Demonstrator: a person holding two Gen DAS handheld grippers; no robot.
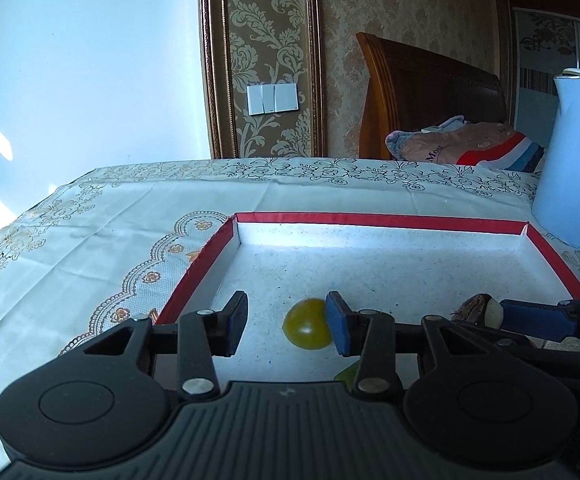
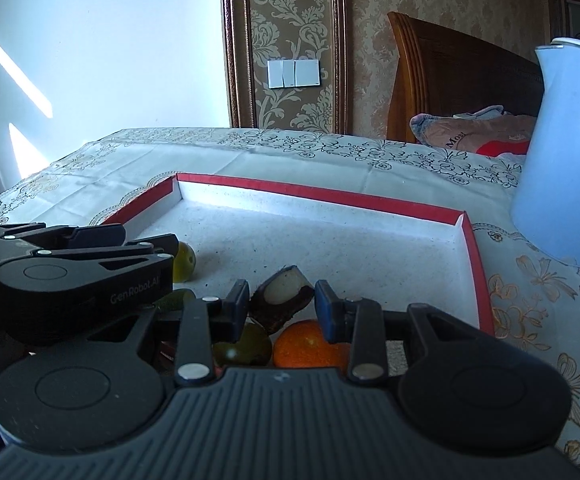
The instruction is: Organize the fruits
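While hovering low over the shallow red-edged white cardboard tray [image 1: 377,221], left gripper [image 1: 286,322] spread wide, small round yellow-green fruit [image 1: 307,329] touching the blue pad at 3 o'clock. Right gripper [image 2: 281,305] likewise spread, straddling the split dark-husked fruit with a pale kernel [image 2: 284,290], not yet clamped. Best centred before squeezing, closed gently, kept clear of the round orange citrus [image 2: 307,344] at 6 o'clock.

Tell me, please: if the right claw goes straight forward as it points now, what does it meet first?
Probably the opened dark-shelled fruit, lying just beyond the open right claw inside the red-rimmed tray; depth is uncertain.
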